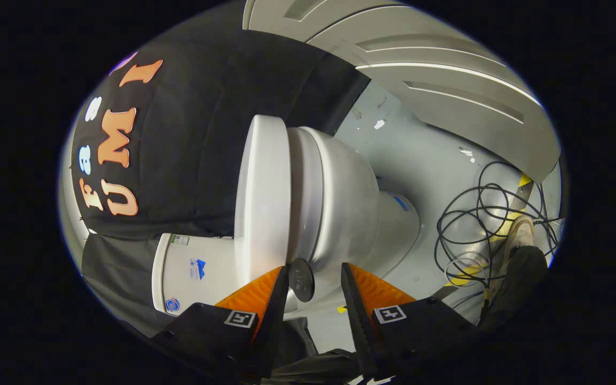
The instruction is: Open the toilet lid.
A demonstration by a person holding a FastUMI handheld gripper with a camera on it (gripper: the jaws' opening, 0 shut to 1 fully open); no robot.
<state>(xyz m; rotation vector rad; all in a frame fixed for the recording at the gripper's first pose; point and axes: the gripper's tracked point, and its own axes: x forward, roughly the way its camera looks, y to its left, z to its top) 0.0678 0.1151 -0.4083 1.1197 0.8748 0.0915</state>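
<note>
1. Sideways in the gripper view, the white toilet is the landmark; its bowl and pedestal rest on the grey floor.
2. Behind the toilet hangs black cloth, and a pale panelled door stands beyond the floor.
3. The toilet lid is raised clear of the seat, near the tank.
4. Beside the pedestal, black cables lie tangled on the floor.
5. The hand-held gripper is released, its orange-backed fingers spread apart just short of the lid's edge, grasping nothing.
6. A small dark round disc sits between the fingers.
</note>
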